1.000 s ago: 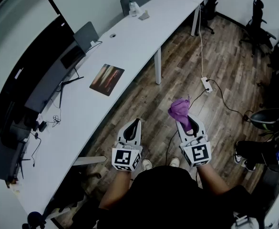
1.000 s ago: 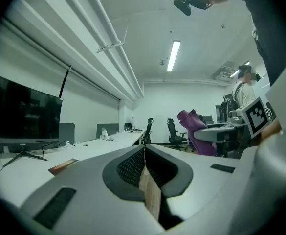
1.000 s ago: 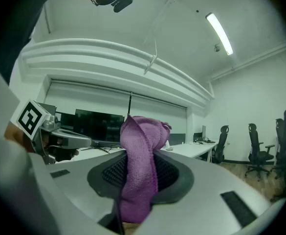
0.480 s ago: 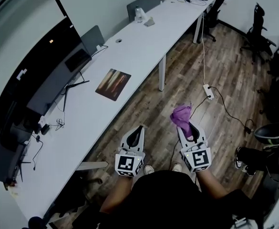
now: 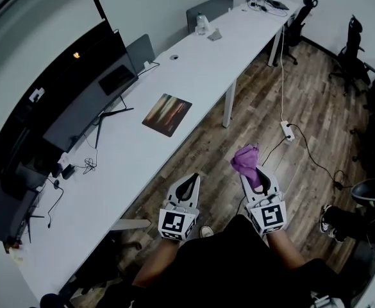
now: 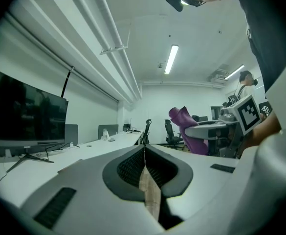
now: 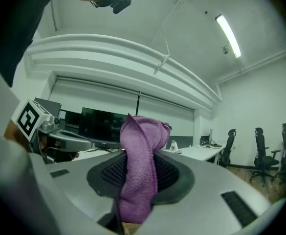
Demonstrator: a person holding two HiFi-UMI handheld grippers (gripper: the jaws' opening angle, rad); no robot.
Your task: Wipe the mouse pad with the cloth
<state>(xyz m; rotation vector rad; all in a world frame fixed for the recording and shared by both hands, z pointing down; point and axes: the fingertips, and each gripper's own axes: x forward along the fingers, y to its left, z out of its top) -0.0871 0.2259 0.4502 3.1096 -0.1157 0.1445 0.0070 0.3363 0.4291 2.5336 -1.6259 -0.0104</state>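
The mouse pad (image 5: 167,114), a dark rectangle with a brown and orange picture, lies flat on the long white desk (image 5: 187,69) ahead and to my left. A purple cloth (image 5: 245,162) (image 7: 139,166) is bunched upright in my right gripper (image 5: 249,172), whose jaws are shut on it over the wooden floor. My left gripper (image 5: 188,184) hovers beside it, jaws pressed together with nothing between them (image 6: 144,163). The cloth (image 6: 187,131) also shows in the left gripper view. Both grippers are well short of the desk.
Dark monitors (image 5: 78,88) stand along the desk's far side, with cables (image 5: 84,165) trailing. A bottle (image 5: 202,23) stands at the far end. A power strip (image 5: 286,130) and cord lie on the floor. Office chairs (image 5: 360,37) stand at the right.
The view has shifted: the desk and mouse pad now sit further right and lower in the head view. Both grippers stay in much the same pose, the cloth still held.
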